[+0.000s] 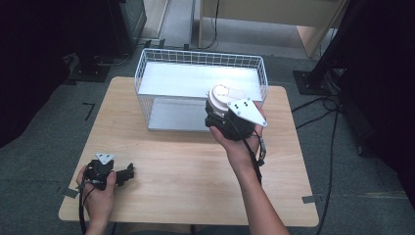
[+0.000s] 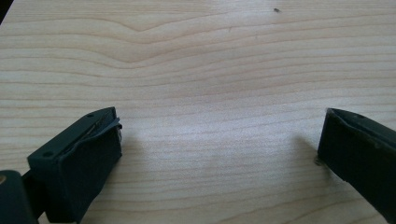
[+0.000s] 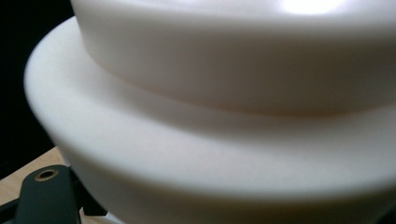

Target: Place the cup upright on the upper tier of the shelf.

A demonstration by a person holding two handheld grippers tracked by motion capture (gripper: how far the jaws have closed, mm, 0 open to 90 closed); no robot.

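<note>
Grey carpet surrounds a light wooden bench [image 1: 186, 171]; dark stands and cables sit at the room's edges, with pale wood furniture beyond the far side.

A white wire two-level shelf rack [image 1: 147, 73] stands along the far edge of the bench, spanning most of its width.

Right tool [image 1: 221, 110]: held above the bench near the far right corner, just in front of the rack's right end. It carries a white round stepped plastic container [image 1: 222, 96]. In the right gripper view the container [image 3: 210, 140] sits very close to the camera and hides the jaw tips; judged from the lift, the tool is clamped on it.

Left tool [image 1: 128, 172]: rests low near the near left corner of the bench. In the left gripper view its jaws stand wide apart over bare wood [image 2: 210, 84], grasping nothing.

Step in hand, as judged: transfer of the container toward the rack, item at about upper-shelf height and not yet set down.

Next move calls for: carrying the container over the rack's wire rim, lowering it level onto the shelf, then releasing. Risk: catching the rim and tipping the load.
</note>
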